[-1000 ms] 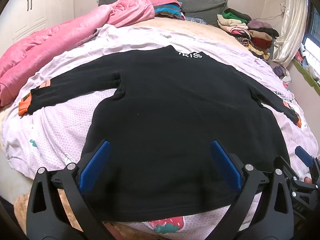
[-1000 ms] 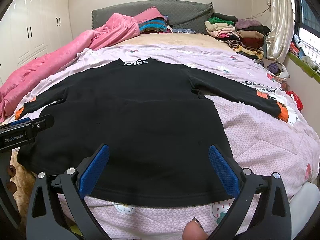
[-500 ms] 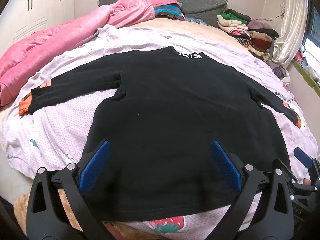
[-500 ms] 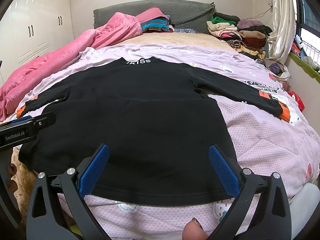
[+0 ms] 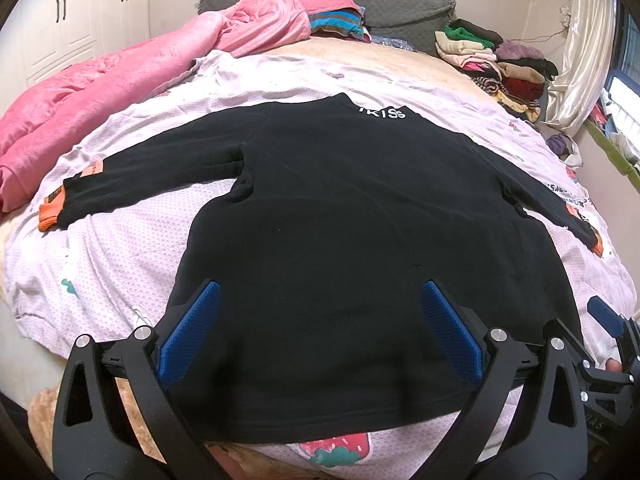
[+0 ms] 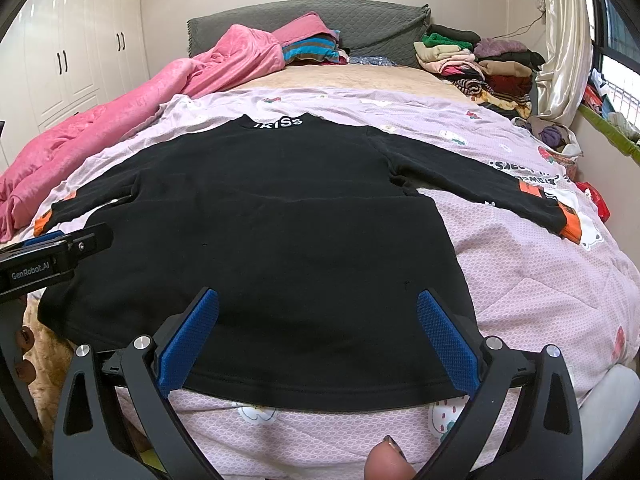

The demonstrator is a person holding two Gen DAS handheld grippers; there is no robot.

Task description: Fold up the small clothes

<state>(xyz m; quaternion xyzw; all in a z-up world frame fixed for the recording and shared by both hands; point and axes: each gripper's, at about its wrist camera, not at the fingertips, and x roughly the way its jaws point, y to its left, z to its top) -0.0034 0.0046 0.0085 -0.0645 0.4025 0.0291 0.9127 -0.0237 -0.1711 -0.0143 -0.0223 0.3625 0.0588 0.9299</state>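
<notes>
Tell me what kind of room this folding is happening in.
Most likely a home bedroom: the black top lies spread on a bed with a grey headboard, a pink blanket is bunched alongside, and white wardrobe doors line the wall.

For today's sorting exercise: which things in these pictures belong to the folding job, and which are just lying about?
Part of the job:
black top, spread flat
left gripper, open
right gripper, open

Lying about:
pink blanket
stack of folded clothes
striped bundle
wardrobe
curtain
</notes>
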